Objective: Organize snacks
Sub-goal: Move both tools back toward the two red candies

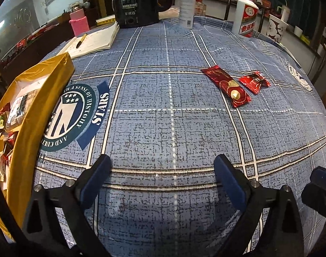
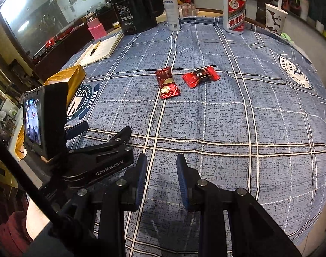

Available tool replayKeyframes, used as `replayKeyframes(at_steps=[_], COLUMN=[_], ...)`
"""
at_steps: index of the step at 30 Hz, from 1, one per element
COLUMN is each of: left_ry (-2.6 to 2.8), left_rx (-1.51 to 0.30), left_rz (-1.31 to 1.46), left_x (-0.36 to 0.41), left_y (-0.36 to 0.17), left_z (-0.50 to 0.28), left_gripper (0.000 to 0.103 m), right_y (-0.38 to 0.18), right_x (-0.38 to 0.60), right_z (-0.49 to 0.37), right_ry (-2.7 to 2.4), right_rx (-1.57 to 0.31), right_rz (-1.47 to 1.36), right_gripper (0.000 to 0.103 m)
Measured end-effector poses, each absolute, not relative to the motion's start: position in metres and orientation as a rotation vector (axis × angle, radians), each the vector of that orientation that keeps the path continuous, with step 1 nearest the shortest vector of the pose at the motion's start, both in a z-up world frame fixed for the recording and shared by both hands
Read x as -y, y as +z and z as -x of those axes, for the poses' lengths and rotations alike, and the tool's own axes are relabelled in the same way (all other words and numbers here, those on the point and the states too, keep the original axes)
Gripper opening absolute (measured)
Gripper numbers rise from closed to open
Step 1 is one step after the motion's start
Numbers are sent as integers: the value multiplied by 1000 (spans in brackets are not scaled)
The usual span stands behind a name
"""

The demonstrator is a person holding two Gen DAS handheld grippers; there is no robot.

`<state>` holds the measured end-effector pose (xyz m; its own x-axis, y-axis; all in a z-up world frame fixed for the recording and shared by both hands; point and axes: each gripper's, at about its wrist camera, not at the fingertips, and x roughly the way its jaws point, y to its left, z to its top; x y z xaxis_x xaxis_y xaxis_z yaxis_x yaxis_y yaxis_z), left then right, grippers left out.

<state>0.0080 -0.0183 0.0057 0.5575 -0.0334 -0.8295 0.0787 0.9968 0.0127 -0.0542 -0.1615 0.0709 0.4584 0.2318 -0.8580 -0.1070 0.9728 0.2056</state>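
Note:
Two red snack packets lie on the blue checked tablecloth: a long one with a gold spot (image 1: 226, 86) (image 2: 167, 83) and a smaller one (image 1: 254, 81) (image 2: 200, 76) just to its right. A gold box (image 1: 34, 98) (image 2: 70, 75) at the left edge holds several wrapped snacks (image 1: 6, 128). My left gripper (image 1: 163, 160) (image 2: 103, 130) hovers over bare cloth beside the box, jaws open wide with nothing between them. My right gripper (image 2: 161, 158) sits to its right, well short of the packets, its jaws a narrow gap apart and empty.
Along the far edge stand a black kettle (image 1: 135, 0), a white spray bottle (image 1: 187, 4), a white and red liquor bottle (image 1: 245, 17) and a paper cup (image 1: 277, 27). An open notebook with a pen (image 1: 92, 40) lies behind the box. The round table drops off at the right.

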Motion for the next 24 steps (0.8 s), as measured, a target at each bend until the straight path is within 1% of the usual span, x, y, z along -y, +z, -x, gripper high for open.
replayKeyframes(at_steps=[11, 24], left_ry=[-33, -34], left_rx=[-955, -956], left_rz=[-24, -24], left_x=[18, 19], left_y=[4, 4], left_z=[-2, -2], left_gripper=[103, 103], right_y=[68, 70], right_x=[161, 175], right_z=[50, 51], right_ry=[221, 204], right_rx=[-1082, -1079], right_rz=[-147, -204], right_gripper=[28, 28])
